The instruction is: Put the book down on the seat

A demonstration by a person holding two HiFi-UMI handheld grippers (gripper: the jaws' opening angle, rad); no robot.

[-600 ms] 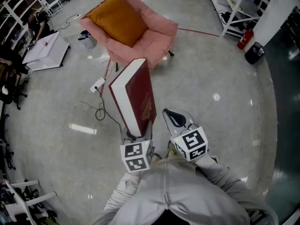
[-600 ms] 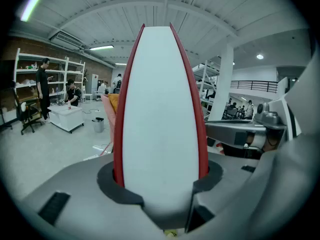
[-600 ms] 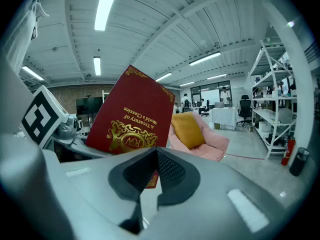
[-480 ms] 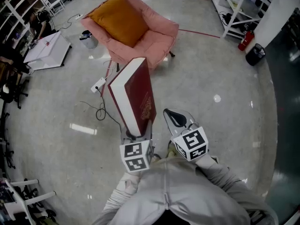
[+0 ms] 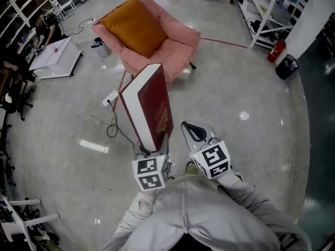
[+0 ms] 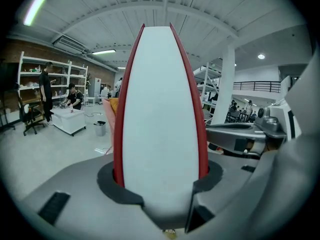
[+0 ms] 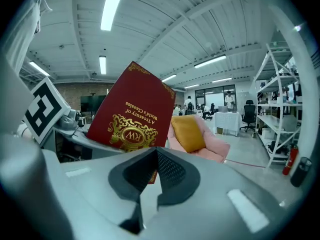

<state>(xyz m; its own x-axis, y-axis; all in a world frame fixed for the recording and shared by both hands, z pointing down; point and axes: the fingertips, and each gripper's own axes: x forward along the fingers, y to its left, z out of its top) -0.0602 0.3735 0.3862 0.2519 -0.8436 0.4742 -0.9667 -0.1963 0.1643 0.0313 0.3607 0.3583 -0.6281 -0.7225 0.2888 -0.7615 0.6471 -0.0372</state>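
A grey polished floor fills the head view. At its far side stands a pink chair. An orange cushion leans against the chair's back and covers most of the seat; nothing else lies in the chair.

White shelves stand at the far right, and what they hold is too small to tell.

A thick red book is held in the air over the floor. It is nearer the person than the chair and apart from it, so it is not on the seat. The book stands on end, tilted. Its long axis runs up and away from the person, toward the chair. Its white page edges face left and back toward the person. Its front cover, with a gold crest, faces right; in the right gripper view its gold lettering reads upside down.

The left gripper clamps the book's lower end. In its own view the jaws stand wide, pressed on the two red covers, with the white pages between them.

The right gripper is just right of the book, not touching it. Its jaws are closed together with nothing between them.

A small grey bin sits on the floor just left of the chair; its contents cannot be made out.
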